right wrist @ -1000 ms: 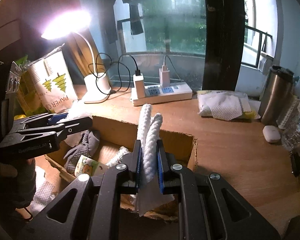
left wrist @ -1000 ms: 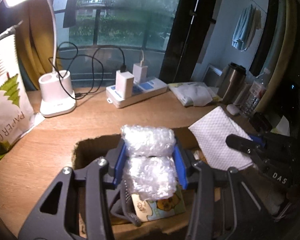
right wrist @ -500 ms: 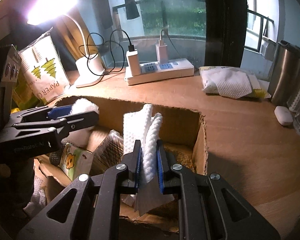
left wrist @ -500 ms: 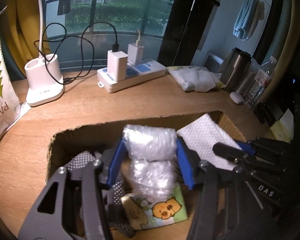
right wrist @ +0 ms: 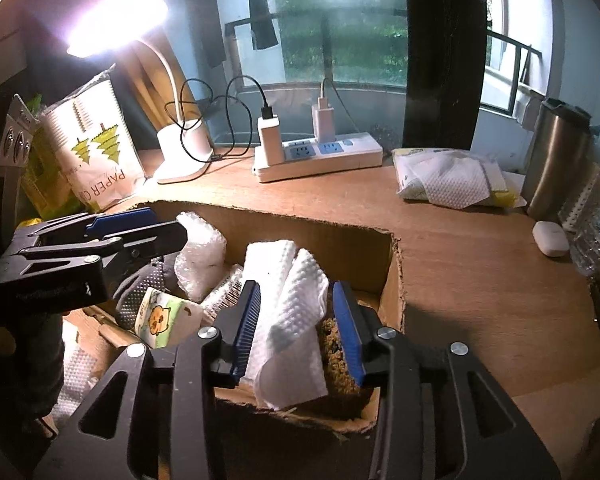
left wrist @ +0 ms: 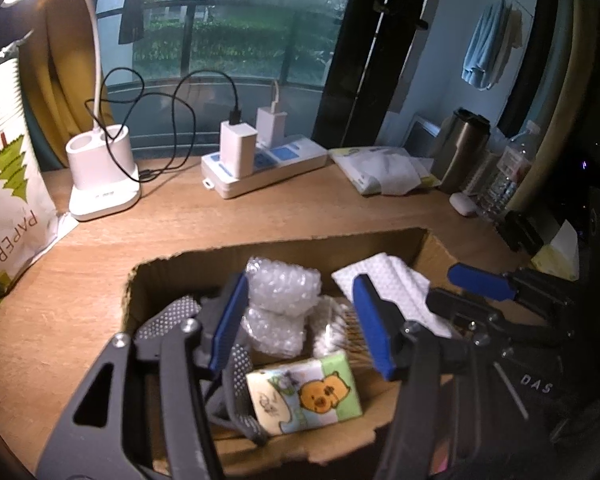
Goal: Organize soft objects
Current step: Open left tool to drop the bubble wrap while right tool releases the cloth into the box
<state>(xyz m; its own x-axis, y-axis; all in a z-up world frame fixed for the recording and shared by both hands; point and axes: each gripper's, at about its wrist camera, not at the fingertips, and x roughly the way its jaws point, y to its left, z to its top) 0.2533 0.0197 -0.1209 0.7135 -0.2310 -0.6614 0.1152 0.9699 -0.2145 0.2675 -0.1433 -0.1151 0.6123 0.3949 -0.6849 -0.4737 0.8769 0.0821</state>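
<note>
An open cardboard box (left wrist: 134, 280) sits on the wooden desk. My left gripper (left wrist: 300, 292) hangs over it, jaws opening. A bubble wrap bundle (left wrist: 280, 292) stands in the box between them, against the left pad and clear of the right one. My right gripper (right wrist: 296, 286) is opening too. A folded white cloth (right wrist: 288, 312) slumps between its pads, free of the right pad. Each gripper shows in the other view: the right gripper (left wrist: 444, 286), the left gripper (right wrist: 168, 226). A cartoon tissue pack (left wrist: 304, 392) lies in the box.
A grey dotted glove (left wrist: 168, 316) also lies in the box. Behind it stand a white lamp base (left wrist: 100, 176), a power strip (left wrist: 268, 168) with chargers, a paper bag (left wrist: 4, 200), a wipes packet (right wrist: 448, 180), a steel tumbler (right wrist: 556, 156) and an earbud case (right wrist: 550, 238).
Both pairs of jaws have spread. The left pads came off the bubble wrap, the right pads off the white cloth. The box now fills more of both views.
</note>
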